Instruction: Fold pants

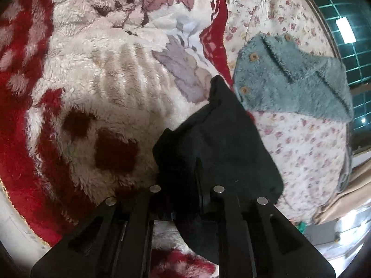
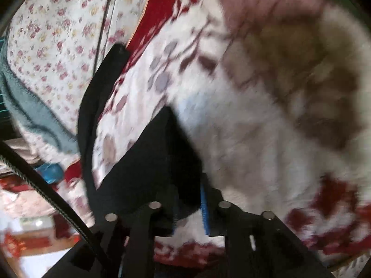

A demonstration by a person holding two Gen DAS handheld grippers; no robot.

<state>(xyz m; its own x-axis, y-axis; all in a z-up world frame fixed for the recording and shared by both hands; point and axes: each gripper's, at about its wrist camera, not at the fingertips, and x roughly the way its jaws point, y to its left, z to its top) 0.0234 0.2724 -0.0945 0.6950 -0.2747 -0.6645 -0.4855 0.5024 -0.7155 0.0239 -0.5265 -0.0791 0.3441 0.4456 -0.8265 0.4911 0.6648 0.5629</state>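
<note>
The black pants (image 1: 215, 139) hang bunched from my left gripper (image 1: 185, 185), which is shut on the cloth and holds it above the fluffy red and white blanket (image 1: 104, 81). In the right wrist view the pants (image 2: 148, 162) run as a dark band up and to the left from my right gripper (image 2: 189, 199), which is shut on another part of them. That view is motion-blurred. The blue finger pads (image 2: 204, 208) show at the cloth.
A fluffy teal garment with wooden buttons (image 1: 289, 76) lies on a floral sheet (image 1: 301, 150) to the right of the pants; it also shows in the right wrist view (image 2: 23, 106). A teal tiled wall (image 1: 347, 23) is beyond the bed. Clutter lies on the floor (image 2: 34, 220).
</note>
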